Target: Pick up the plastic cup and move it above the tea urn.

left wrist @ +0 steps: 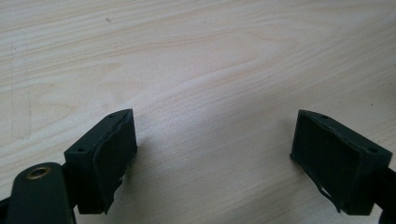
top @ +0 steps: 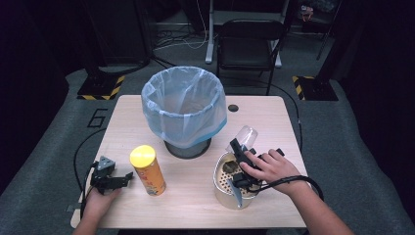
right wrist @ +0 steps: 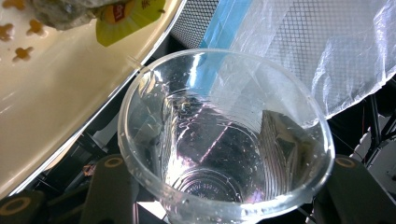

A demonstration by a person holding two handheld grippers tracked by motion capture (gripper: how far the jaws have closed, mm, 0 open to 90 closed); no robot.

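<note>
Right gripper (top: 243,147): fingers (right wrist: 109,186) clamped on a clear plastic cup (right wrist: 224,140), held beside the lined waste bin (top: 184,110), above the tabletop (top: 195,196). Judged light, thin-walled, easily crushed; grip the ribbed lower wall gently. Left gripper (left wrist: 215,154): fingers spread, holding nothing. The cup's base is hidden.

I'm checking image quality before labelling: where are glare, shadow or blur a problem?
High view: table evenly lit, dark surroundings. Left gripper view: the tongs cast soft shadows on sharp wood grain. Right gripper view: the clear cup shows bright rim glints, and the cream container beside it is slightly blurred.
</note>
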